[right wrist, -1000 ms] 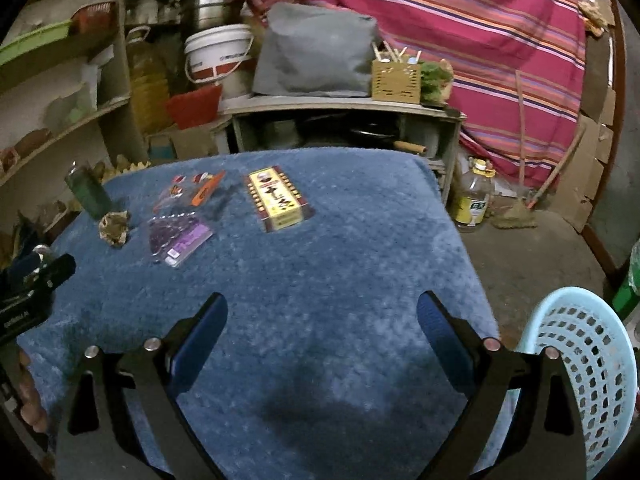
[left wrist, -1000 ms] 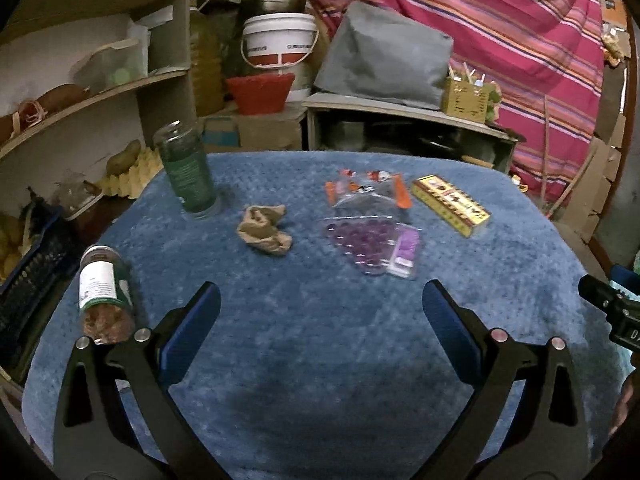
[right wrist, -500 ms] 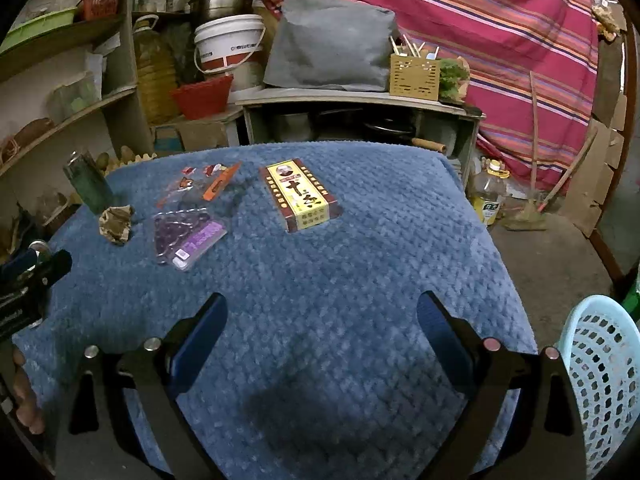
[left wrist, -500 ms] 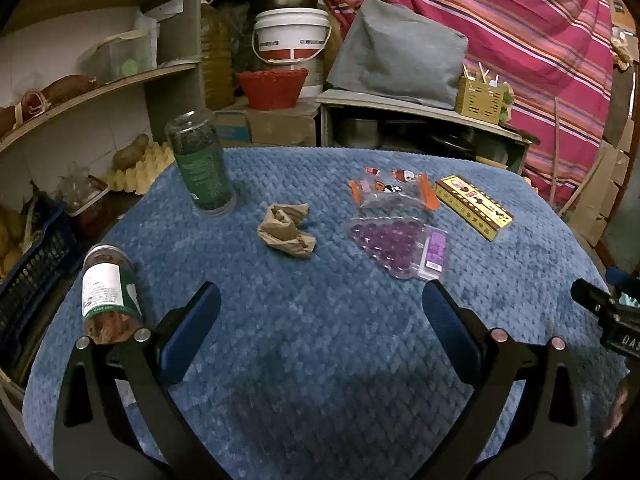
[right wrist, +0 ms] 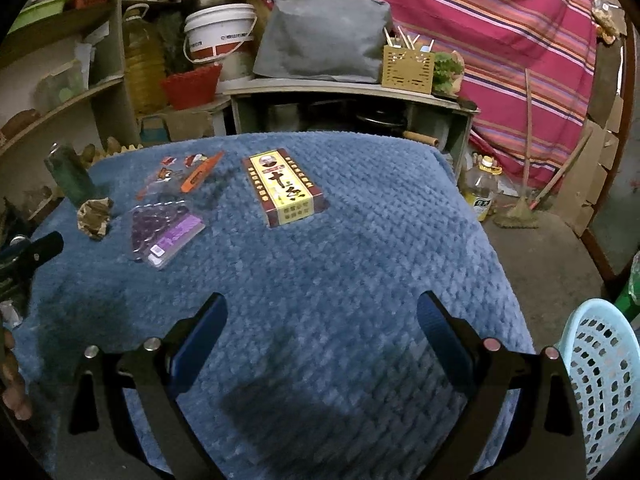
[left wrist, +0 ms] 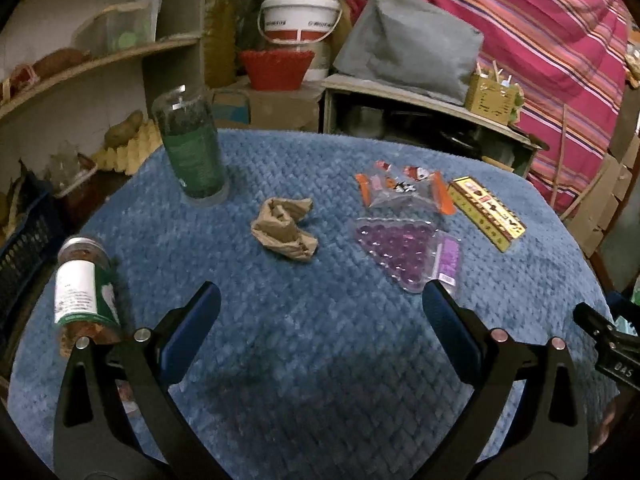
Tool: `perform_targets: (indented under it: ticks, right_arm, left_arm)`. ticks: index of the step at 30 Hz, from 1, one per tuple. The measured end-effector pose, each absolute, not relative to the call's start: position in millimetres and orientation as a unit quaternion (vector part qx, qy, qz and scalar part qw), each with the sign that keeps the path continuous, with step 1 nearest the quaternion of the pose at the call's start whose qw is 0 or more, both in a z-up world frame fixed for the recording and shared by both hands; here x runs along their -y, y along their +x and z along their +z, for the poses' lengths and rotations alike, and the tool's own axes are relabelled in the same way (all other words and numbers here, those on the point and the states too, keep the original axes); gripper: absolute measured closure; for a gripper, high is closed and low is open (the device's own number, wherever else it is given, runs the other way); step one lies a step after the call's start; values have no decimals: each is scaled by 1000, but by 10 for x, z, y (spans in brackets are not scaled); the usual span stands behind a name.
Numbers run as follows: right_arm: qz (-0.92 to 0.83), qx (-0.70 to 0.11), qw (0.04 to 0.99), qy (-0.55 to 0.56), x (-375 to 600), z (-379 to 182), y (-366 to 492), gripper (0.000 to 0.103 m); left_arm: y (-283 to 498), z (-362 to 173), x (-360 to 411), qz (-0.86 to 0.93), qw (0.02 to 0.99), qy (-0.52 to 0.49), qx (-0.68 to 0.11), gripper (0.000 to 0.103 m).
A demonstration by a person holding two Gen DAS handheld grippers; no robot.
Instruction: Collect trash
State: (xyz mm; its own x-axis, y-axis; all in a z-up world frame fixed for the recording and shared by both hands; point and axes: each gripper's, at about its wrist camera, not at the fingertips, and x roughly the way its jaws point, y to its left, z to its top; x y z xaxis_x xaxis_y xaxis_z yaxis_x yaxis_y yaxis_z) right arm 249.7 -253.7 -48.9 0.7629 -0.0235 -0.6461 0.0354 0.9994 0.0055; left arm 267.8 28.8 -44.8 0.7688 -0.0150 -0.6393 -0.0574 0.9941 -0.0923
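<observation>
Left of the crumpled brown paper (left wrist: 285,229) we see a lying jar (left wrist: 86,292) and an upright green bottle (left wrist: 191,152); a careless sweep of our left gripper (left wrist: 320,312), jaws spread wide and empty, could bump either and send it rolling off the blue cloth (left wrist: 320,360). Right of the paper lie the purple blister pack (left wrist: 404,252), the orange wrapper (left wrist: 404,190) and the yellow box (right wrist: 283,186). Flat and slick, the pack and wrapper could slip from a shallow pinch. Farthest right of the paper, past the cloth's edge, stands the pale blue basket (right wrist: 600,368); our right gripper (right wrist: 320,320), equally wide and empty, might drop trash short of it.
</observation>
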Motion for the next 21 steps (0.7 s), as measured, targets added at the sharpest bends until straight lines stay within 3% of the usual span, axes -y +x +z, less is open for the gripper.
perform_targets:
  ticks: [11, 17, 18, 21]
  right_arm:
    - [-24, -357, 933, 26, 2651, -484, 2677, 9]
    - [-49, -353, 934, -26, 2582, -481, 2751, 9]
    - [-46, -356, 933, -29, 2564, -480, 2776, 9]
    - [-29, -364, 931, -18, 2524, -440, 2857, 9]
  left_arm:
    - [3079, -556, -394, 45, 930, -25, -365, 5]
    - [3493, -601, -520, 60, 918, -18, -391, 6]
    - [3545, -621, -522, 64, 917, -13, -394, 8]
    - [3686, -676, -541, 61, 912, -5, -405, 33]
